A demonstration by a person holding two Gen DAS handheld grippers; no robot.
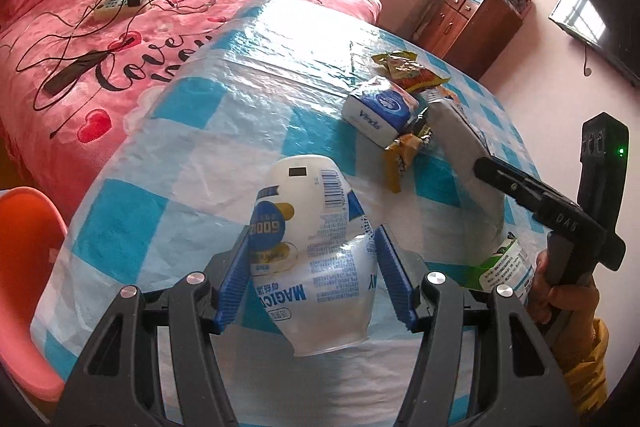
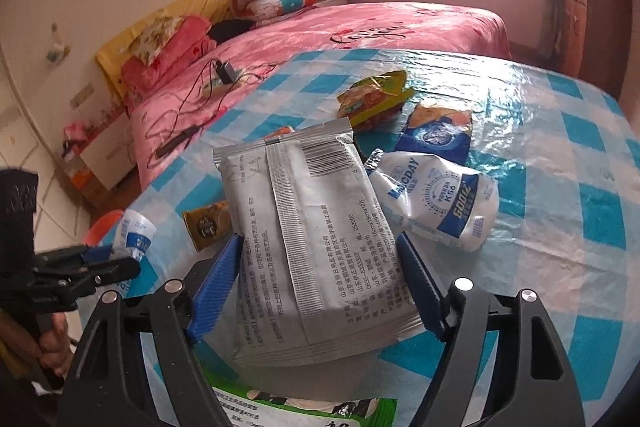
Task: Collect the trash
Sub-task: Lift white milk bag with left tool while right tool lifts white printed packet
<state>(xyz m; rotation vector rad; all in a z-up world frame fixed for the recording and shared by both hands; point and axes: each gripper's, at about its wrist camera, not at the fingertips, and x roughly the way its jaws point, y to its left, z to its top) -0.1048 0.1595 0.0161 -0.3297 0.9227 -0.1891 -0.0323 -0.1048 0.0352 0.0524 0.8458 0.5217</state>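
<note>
Two grippers: left gripper [image 1: 312, 277] pinches a white bottle [image 1: 316, 251]; right gripper [image 2: 320, 283] (jaws spread) straddles a silver packet [image 2: 308, 239].

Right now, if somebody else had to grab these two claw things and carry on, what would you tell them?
Left gripper: shut on a white yogurt cup, held above the checked table.
Right gripper: its blue fingers straddle a silver pouch; I cannot tell whether they press it yet.
Still lying on the table: a crushed white and blue bag, a yellow snack wrapper, a blue tissue pack, a small brown sachet, and a green-labelled item right under the right gripper.
No bin is in view, so nothing looks binned yet. Left: bin the cup and pouch, then the rest.
</note>
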